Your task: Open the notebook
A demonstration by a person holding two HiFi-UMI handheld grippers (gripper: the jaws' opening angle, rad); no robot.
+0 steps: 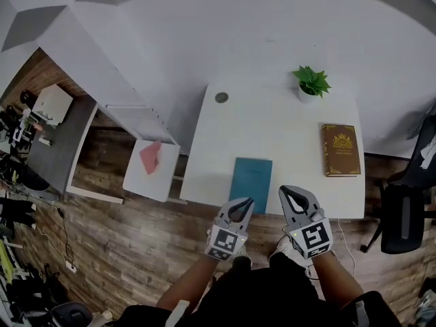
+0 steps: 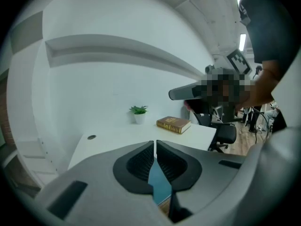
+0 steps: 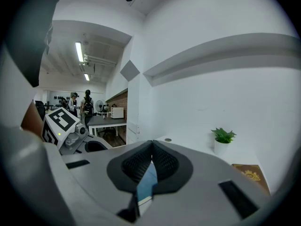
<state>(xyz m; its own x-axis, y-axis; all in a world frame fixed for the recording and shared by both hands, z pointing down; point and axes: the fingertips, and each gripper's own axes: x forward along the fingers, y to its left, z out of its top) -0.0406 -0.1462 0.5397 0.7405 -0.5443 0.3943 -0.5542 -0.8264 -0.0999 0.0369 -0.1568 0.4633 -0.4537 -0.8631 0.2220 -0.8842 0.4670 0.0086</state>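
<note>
Teal notebook (image 1: 251, 184) lies closed at the near edge of the desk (image 1: 272, 128). My left tool (image 1: 243, 203) and right tool (image 1: 291, 195) hover by that edge, both shut and empty. I'd open one and lift the cover's free edge.

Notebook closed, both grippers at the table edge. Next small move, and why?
Likely: open the right gripper and ease it toward the notebook's right edge to catch the cover. The notebook lies closed at the table's near edge; that gripper and the left gripper are both shut and empty, near its front edge.
</note>
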